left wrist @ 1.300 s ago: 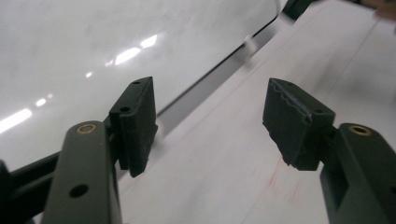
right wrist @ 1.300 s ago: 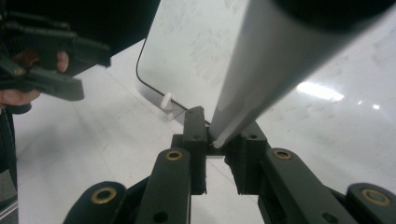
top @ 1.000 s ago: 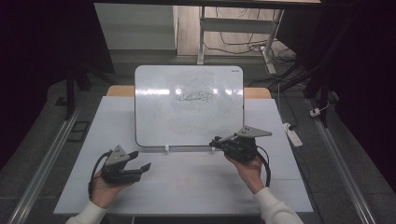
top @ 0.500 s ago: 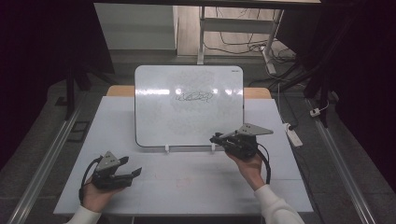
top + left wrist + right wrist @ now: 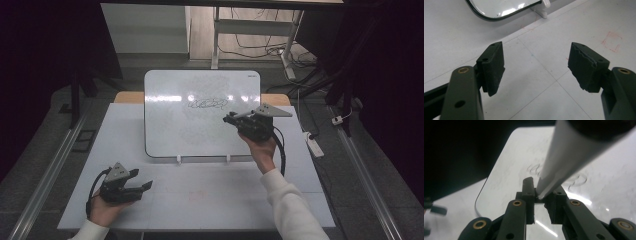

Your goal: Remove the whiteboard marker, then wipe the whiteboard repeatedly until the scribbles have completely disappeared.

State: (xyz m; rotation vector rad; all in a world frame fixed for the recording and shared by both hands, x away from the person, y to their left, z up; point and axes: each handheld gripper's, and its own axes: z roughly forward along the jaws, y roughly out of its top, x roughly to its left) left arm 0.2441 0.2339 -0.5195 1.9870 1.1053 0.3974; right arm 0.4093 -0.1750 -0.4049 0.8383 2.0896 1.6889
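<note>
The right gripper [image 5: 231, 119] clamps a marker [image 5: 559, 167] before the propped whiteboard [image 5: 165, 130] — mid-writing, I'd say, beside the scribble [image 5: 207, 104]. Left gripper [image 5: 141, 187] rests wide, empty. Next — tip to board, gently.

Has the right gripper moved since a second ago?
Yes. The right gripper, shut on a marker, has gone up the high view, from the whiteboard's bottom edge to just below the scribble.

right gripper [image 5: 231, 119] risen up the whiteboard [image 5: 175, 107], left gripper [image 5: 145, 186] drawn back, lower left
</note>
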